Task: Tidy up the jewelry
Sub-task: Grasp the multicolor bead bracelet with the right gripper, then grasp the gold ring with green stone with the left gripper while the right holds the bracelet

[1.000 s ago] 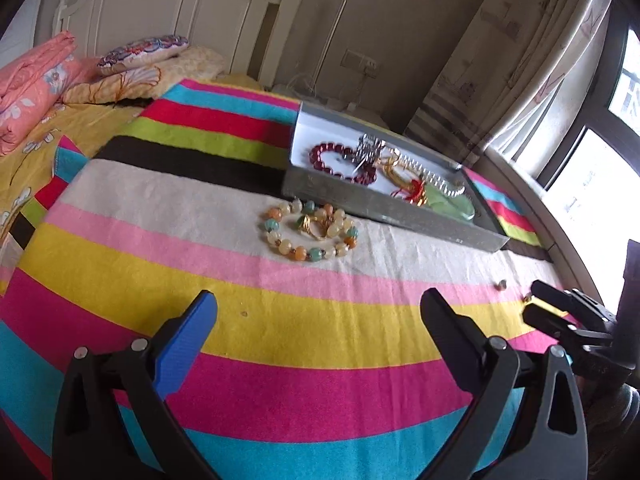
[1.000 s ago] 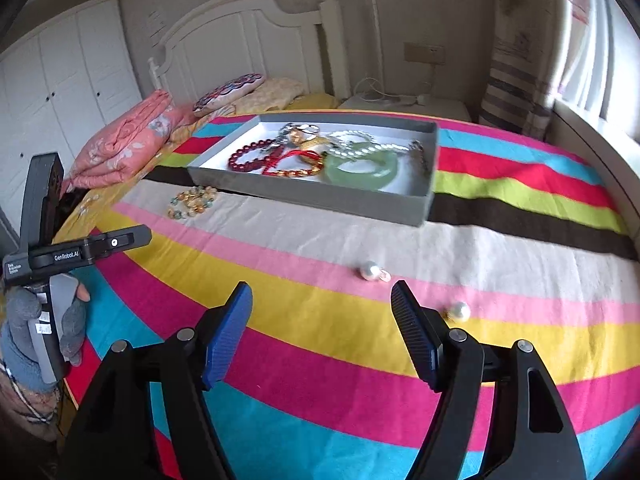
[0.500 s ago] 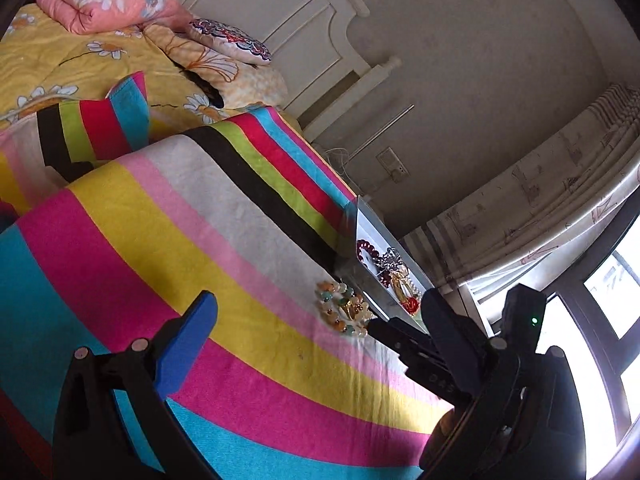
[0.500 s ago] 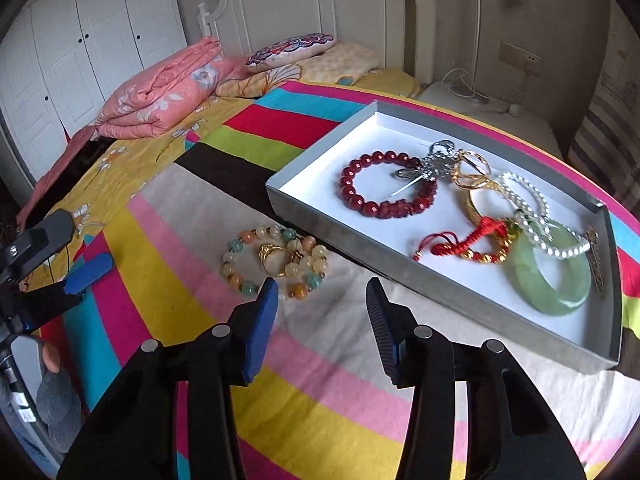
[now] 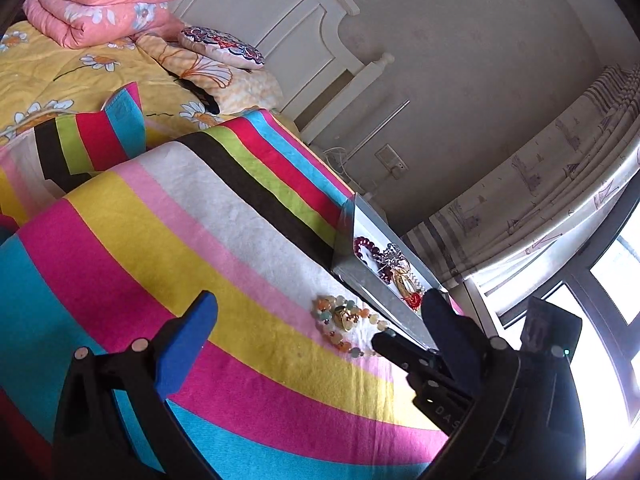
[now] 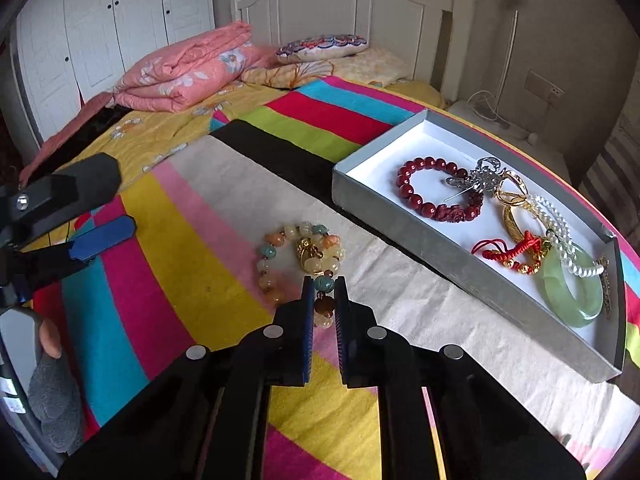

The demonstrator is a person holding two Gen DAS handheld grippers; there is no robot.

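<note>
Beaded bracelet (image 6: 300,258), round glossy stones

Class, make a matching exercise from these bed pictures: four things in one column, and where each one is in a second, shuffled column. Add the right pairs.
Things:
1. red bead bracelet
2. mixed-colour bead bracelet
3. folded pink quilt
4. green bangle

Places:
A. on the yellow sheet by the headboard
B. far end of the grey tray
C. near end of the tray
D. on the striped blanket, between the right gripper fingers

Pairs: 1-B, 2-D, 3-A, 4-C

I see a folded pink quilt (image 6: 188,72) beside a patterned pillow (image 6: 322,46), white headboard (image 6: 344,4) and wardrobe (image 6: 108,28) behind them.
</note>
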